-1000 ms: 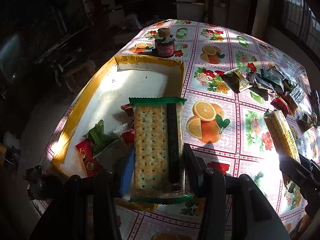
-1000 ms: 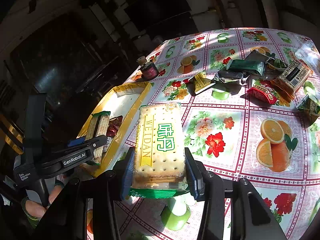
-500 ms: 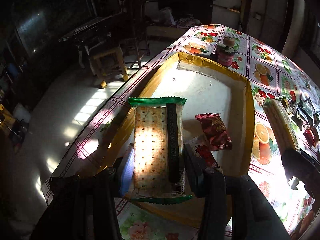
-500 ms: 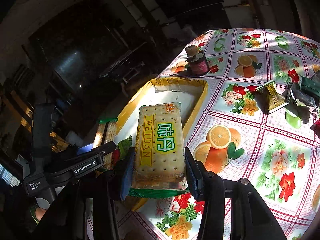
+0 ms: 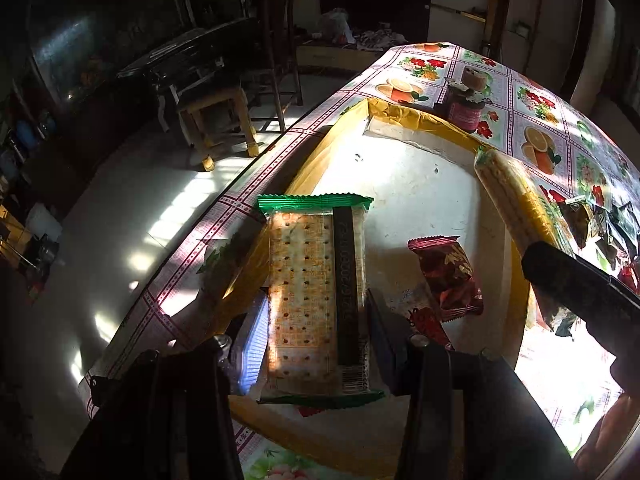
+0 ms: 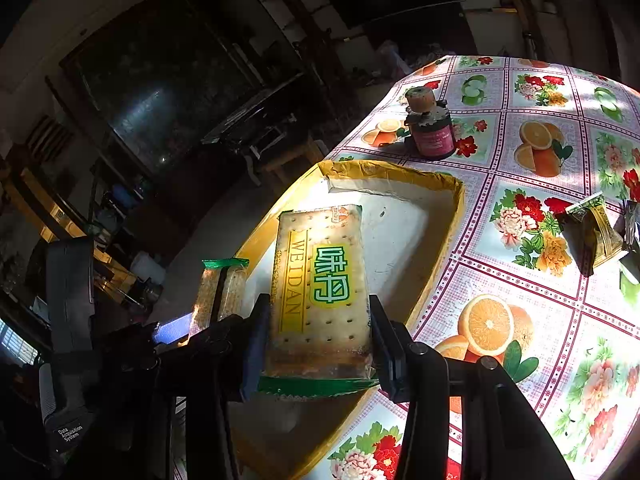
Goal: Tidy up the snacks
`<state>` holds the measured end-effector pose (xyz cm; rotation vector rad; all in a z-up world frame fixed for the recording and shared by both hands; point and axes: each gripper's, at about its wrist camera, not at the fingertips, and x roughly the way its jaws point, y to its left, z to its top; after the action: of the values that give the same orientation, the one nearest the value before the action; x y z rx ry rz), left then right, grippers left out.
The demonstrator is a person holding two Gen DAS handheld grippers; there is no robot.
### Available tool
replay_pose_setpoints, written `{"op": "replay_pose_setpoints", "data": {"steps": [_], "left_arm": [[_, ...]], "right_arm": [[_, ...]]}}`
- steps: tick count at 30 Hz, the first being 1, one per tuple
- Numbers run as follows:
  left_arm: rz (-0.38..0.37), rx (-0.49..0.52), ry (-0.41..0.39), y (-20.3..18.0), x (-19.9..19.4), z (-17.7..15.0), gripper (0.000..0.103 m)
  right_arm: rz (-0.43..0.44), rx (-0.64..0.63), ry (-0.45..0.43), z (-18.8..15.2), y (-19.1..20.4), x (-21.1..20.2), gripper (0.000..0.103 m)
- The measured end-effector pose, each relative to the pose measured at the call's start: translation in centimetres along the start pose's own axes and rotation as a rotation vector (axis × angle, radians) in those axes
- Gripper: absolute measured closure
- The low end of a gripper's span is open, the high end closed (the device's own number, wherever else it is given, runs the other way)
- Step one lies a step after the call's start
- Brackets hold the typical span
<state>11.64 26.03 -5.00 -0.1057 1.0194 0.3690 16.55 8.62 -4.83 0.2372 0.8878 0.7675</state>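
My left gripper (image 5: pixel 314 320) is shut on a green-edged cracker pack (image 5: pixel 316 296), held over the near left part of a shallow white tray with a yellow rim (image 5: pixel 420 200). My right gripper (image 6: pixel 316 332) is shut on a second cracker pack marked WEIDAN (image 6: pixel 320 288), held above the same tray (image 6: pixel 400 208). That pack shows in the left wrist view (image 5: pixel 516 196) over the tray's right rim. The left gripper with its pack (image 6: pixel 222 292) shows left of it in the right wrist view. Red snack packets (image 5: pixel 444 276) lie in the tray.
A dark jar with a cork lid (image 6: pixel 430 130) stands on the flowered tablecloth (image 6: pixel 520 280) behind the tray. Loose snack packets (image 6: pixel 592 232) lie on the cloth to the right. The table edge and floor with a wooden stool (image 5: pixel 216 120) are to the left.
Both grippers have moved left with their cracker packs. The right pack has come over the tray from the cloth; the left pack now sits over the tray's left side.
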Motion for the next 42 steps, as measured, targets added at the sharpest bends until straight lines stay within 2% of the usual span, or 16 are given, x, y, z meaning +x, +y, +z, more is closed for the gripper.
{"op": "replay_pose_setpoints", "data": {"steps": [16, 24, 27, 31, 36, 42], "left_arm": [[0.008, 0.013, 0.032, -0.6, 2.0, 1.2, 0.057], [0.017, 0.010, 0.056, -0.6, 2.9, 1.5, 0.057], [0.023, 0.006, 0.077, -0.6, 3.4, 1.6, 0.054], [0.026, -0.002, 0.085, -0.4, 3.6, 1.7, 0.042], [0.008, -0.017, 0.098, 0.2, 3.5, 1.8, 0.034], [0.013, -0.015, 0.044, 0.1, 1.3, 1.9, 0.028]], "right_arm": [[-0.049, -0.001, 0.091, 1.0, -1.6, 5.8, 0.053], [-0.108, -0.069, 0.091, 1.2, -1.1, 6.2, 0.053], [-0.132, -0.093, 0.095, 1.2, -0.9, 6.3, 0.053], [-0.158, -0.122, 0.103, 1.4, -0.5, 6.9, 0.052], [-0.179, -0.133, 0.106, 1.5, -0.4, 6.8, 0.051], [-0.161, -0.101, 0.039, 1.9, -0.6, 3.6, 0.044]]}}
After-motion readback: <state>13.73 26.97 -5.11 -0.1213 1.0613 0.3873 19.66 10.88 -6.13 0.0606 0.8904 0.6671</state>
